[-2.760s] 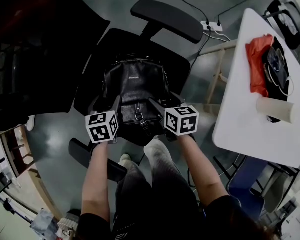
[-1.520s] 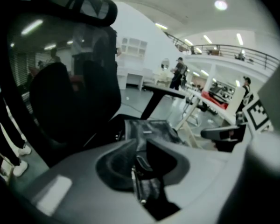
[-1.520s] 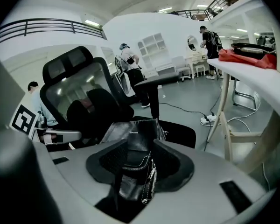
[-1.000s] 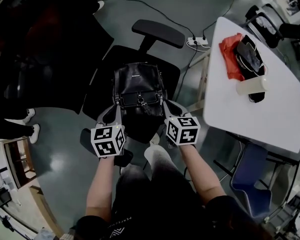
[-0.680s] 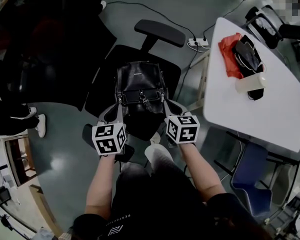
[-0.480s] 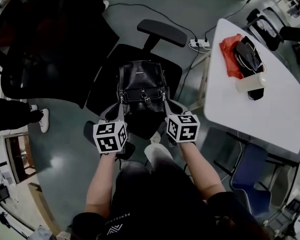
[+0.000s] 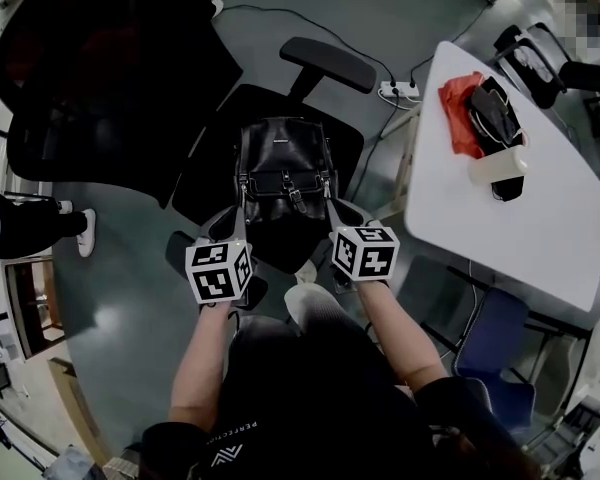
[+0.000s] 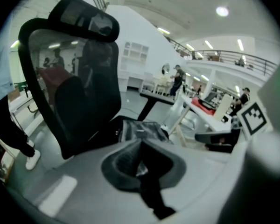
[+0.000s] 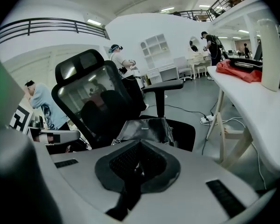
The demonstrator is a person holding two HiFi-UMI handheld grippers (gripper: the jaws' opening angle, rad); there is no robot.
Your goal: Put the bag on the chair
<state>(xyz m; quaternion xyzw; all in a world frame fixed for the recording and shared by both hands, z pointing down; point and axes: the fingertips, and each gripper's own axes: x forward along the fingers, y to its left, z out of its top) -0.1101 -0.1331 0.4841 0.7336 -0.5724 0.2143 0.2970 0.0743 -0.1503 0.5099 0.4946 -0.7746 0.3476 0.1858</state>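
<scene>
- Chair (image 7: 346,146): bag (image 7: 283,158) lies flat mid-seat, so placing looks finished.
- Left gripper (image 7: 240,206), right gripper (image 7: 330,206): fingers pinched shut at the bag's near corners, apparently on a thin strap (image 8: 151,197) each.
- Next: open both, withdraw clear.

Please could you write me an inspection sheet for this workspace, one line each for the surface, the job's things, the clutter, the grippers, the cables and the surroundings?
surface: black office chair; its seat carries the bag.
job's things: black bag rests on the seat.
clutter: white table holds a red cloth, a dark item and a pale cylinder.
grippers: left gripper and right gripper are both shut, each on a dark strap of the bag.
cables: power strip on the floor, with cables plugged in.
surroundings: second black chair at left; a bystander's shoe; blue chair by the table.
</scene>
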